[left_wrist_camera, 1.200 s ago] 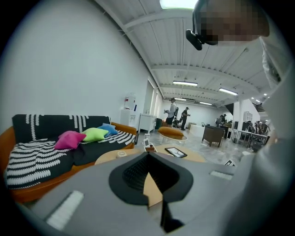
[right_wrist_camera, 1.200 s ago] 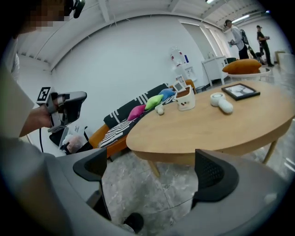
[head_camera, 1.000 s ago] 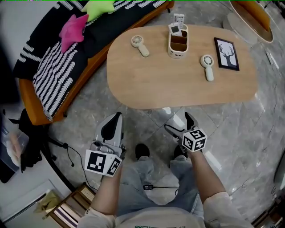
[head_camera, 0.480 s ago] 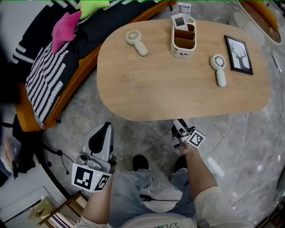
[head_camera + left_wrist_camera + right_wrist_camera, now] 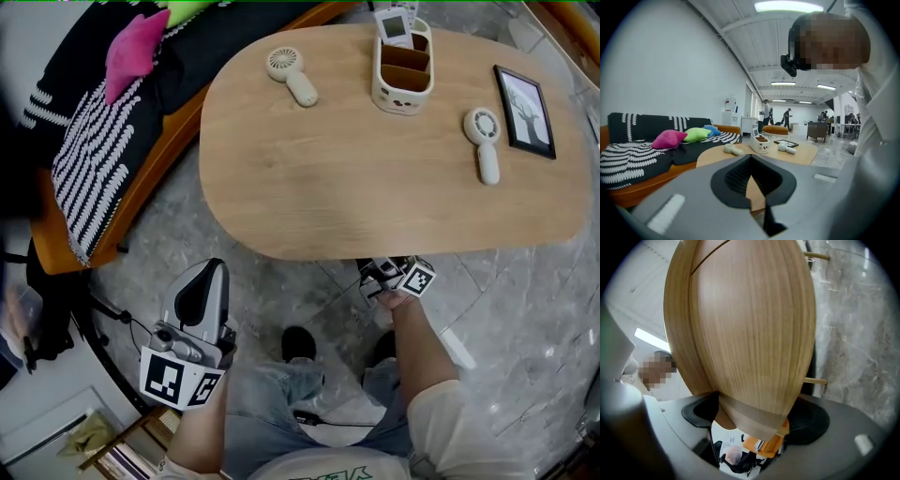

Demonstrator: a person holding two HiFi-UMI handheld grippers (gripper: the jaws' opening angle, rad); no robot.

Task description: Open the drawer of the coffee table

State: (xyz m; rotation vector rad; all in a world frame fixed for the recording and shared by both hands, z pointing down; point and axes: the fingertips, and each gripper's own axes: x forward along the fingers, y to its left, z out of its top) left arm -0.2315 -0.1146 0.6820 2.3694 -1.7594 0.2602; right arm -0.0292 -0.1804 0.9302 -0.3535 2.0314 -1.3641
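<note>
The oval wooden coffee table fills the upper head view. My right gripper is at its near edge, partly tucked under the top. In the right gripper view the table's underside looms large. The right gripper has a jaw on each side of a wooden edge at the table's near side, which looks like the drawer front, and the pads press on it. My left gripper hangs over the floor left of my legs, away from the table, shut and empty. In its own view the left gripper faces the table.
On the table stand two hand fans, a desk holder and a picture frame. A sofa with a striped blanket and a pink cushion lies left. A cable runs over the marble floor by my feet.
My right gripper moved forward to the table's near edge, rolled over, and its jaws came in around the wooden edge. The left gripper sank toward the lower left.
</note>
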